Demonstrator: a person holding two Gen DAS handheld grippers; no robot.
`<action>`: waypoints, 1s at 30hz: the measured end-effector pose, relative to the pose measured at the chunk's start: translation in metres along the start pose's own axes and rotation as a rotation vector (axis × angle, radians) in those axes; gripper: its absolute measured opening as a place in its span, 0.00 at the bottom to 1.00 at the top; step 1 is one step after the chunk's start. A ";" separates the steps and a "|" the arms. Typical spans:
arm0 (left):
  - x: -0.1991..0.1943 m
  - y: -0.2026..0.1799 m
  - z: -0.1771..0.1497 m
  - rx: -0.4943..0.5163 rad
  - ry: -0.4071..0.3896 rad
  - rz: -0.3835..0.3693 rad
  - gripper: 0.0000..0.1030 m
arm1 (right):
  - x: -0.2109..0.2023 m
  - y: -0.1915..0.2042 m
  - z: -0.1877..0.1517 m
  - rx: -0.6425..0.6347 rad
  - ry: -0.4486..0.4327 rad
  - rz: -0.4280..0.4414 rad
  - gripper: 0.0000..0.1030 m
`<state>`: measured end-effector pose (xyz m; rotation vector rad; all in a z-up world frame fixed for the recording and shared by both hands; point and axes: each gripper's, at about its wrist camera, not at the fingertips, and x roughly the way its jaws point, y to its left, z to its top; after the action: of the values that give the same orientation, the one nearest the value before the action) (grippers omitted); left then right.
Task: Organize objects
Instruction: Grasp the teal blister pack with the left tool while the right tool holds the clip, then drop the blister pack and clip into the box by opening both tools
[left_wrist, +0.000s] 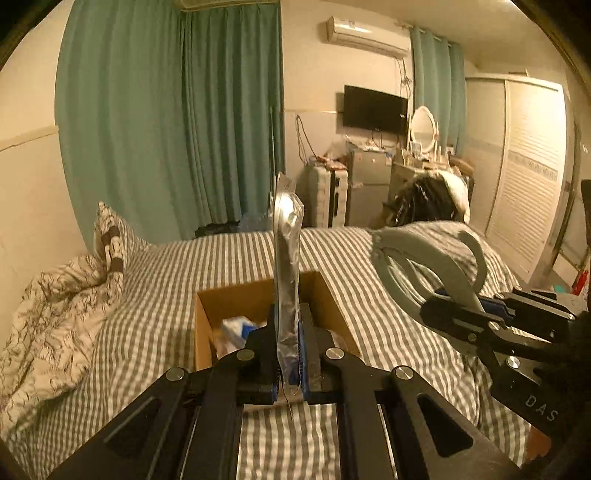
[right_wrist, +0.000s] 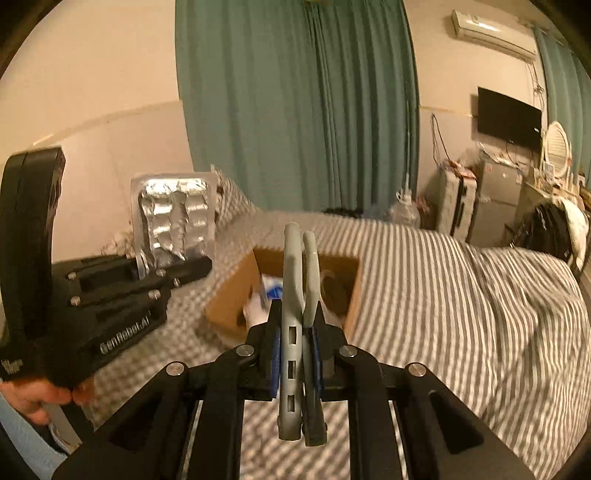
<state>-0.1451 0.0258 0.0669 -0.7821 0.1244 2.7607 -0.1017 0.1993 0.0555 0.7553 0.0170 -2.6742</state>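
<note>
A: Which step is shown?
B: Transport, judged. Left gripper (left_wrist: 287, 332) clamps a foil blister pack (left_wrist: 286, 236) upright; right gripper (right_wrist: 295, 332) clamps grey folding scissors (right_wrist: 299, 288). Both hover near the cardboard box (left_wrist: 258, 291) on the striped bed (left_wrist: 147, 295).
A: Next?
B: Centre each over the box, then release.

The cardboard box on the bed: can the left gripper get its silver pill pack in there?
Probably yes. The left gripper holds the blister pack just before the open cardboard box, and nothing blocks its top.
</note>
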 end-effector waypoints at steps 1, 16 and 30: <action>0.004 0.004 0.006 -0.006 -0.001 -0.006 0.07 | 0.003 -0.001 0.007 -0.004 -0.006 0.005 0.12; 0.149 0.048 0.000 -0.016 0.150 0.038 0.07 | 0.160 -0.015 0.054 0.010 0.128 0.036 0.12; 0.211 0.064 -0.042 -0.052 0.274 0.004 0.08 | 0.257 -0.029 0.007 0.055 0.279 0.068 0.12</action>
<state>-0.3145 0.0069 -0.0796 -1.1724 0.1076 2.6550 -0.3187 0.1386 -0.0710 1.1195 -0.0112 -2.4940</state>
